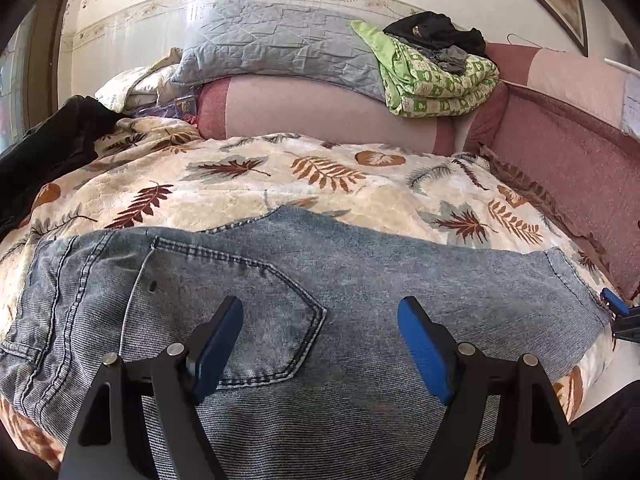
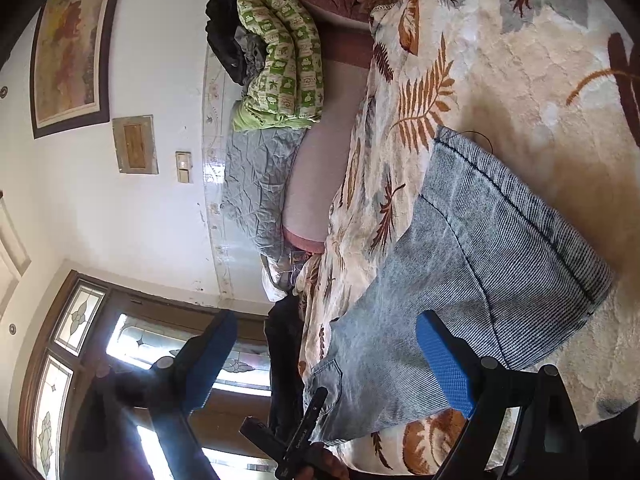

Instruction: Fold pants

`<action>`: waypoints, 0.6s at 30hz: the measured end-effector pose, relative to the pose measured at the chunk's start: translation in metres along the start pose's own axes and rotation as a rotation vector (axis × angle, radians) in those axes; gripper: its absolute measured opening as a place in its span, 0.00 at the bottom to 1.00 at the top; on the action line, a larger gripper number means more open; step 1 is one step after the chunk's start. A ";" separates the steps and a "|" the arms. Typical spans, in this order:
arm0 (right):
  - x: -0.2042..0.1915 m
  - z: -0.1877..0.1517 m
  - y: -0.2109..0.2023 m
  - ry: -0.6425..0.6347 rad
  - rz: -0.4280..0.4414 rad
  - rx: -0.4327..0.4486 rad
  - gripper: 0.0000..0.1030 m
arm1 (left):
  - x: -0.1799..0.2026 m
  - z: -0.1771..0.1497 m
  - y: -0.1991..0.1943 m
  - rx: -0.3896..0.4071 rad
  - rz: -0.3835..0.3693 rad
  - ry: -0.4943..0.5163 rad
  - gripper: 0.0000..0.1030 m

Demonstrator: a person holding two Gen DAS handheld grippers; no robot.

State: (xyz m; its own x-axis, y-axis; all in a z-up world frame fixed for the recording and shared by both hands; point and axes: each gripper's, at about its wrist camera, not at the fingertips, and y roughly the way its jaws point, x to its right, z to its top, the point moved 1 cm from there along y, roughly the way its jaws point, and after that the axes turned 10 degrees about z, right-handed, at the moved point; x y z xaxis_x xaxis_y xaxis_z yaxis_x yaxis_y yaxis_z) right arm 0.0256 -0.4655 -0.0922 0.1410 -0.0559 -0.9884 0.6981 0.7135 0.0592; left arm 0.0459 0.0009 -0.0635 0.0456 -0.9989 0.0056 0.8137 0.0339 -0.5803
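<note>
Lying flat on the leaf-print bed blanket [image 1: 320, 176] — faded blue denim pants [image 1: 360, 264], long axis running nine to three. Hovering wide open, empty: left claw [image 1: 320, 316] over the back pocket, right claw [image 2: 324, 332] nearer the hem, at three.

The faded blue denim pants [image 1: 304, 280] lie flat on the leaf-patterned cream blanket [image 1: 248, 184] covering the bed. At twelve o'clock behind them a long pink bolster [image 1: 320, 112] carries a grey quilted pillow [image 1: 276, 40], with a green patterned quilt [image 1: 436, 76] at one o'clock.
</note>
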 end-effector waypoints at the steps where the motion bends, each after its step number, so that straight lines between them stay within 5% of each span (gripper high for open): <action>1: -0.001 0.001 -0.005 -0.009 0.002 0.012 0.90 | 0.000 0.001 -0.003 0.016 0.004 0.003 0.78; 5: -0.004 0.000 -0.039 -0.023 0.013 0.105 0.90 | 0.000 0.001 -0.010 0.026 0.004 0.013 0.78; 11: 0.005 -0.004 -0.056 0.018 -0.169 0.089 0.90 | 0.007 0.001 -0.007 0.019 -0.012 0.025 0.78; 16: 0.019 -0.006 -0.064 0.102 -0.227 0.110 0.90 | 0.009 0.001 -0.009 0.021 -0.027 0.030 0.78; 18: 0.022 -0.002 -0.060 0.106 -0.323 0.114 0.90 | 0.009 0.001 -0.009 0.015 -0.029 0.027 0.78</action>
State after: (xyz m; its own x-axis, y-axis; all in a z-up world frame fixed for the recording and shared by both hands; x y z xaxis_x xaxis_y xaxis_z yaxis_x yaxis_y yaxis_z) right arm -0.0144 -0.5079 -0.1180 -0.1691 -0.1891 -0.9673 0.7696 0.5877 -0.2494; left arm 0.0396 -0.0079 -0.0577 0.0067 -1.0000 0.0004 0.8230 0.0053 -0.5681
